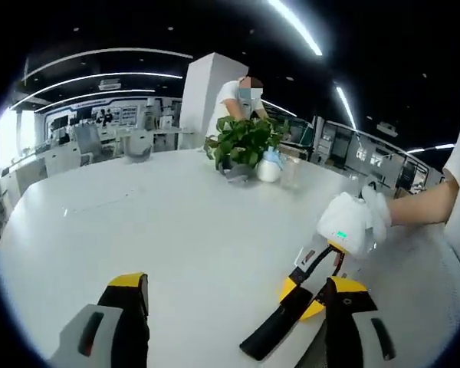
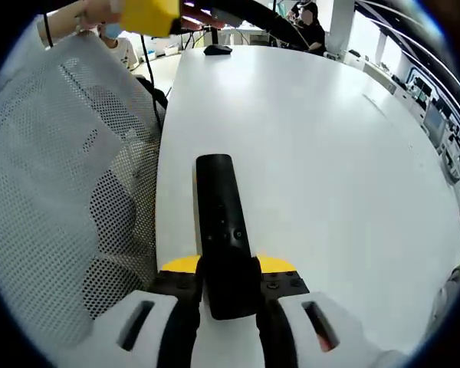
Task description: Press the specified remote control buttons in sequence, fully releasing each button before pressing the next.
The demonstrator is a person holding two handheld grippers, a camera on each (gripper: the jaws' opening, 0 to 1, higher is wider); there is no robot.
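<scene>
In the left gripper view, the left gripper point(image 1: 231, 322) rises from the bottom edge over the white surface point(image 1: 161, 222), its fingers point(image 1: 126, 314) spread wide apart with nothing between them. At lower right a gloved hand point(image 1: 356, 218) carries the right gripper point(image 1: 310, 295), which holds the black remote control point(image 1: 276, 330) low over the surface. A potted plant point(image 1: 244, 142) and a small white bottle point(image 1: 270, 165) stand at upper centre.

In the right gripper view, the right gripper point(image 2: 228, 303) has its fingers point(image 2: 180, 326) clamped on the near end of the remote control point(image 2: 218, 211), which points up the frame above the surface point(image 2: 314, 138). A mesh chair back point(image 2: 61, 169) is on the left.
</scene>
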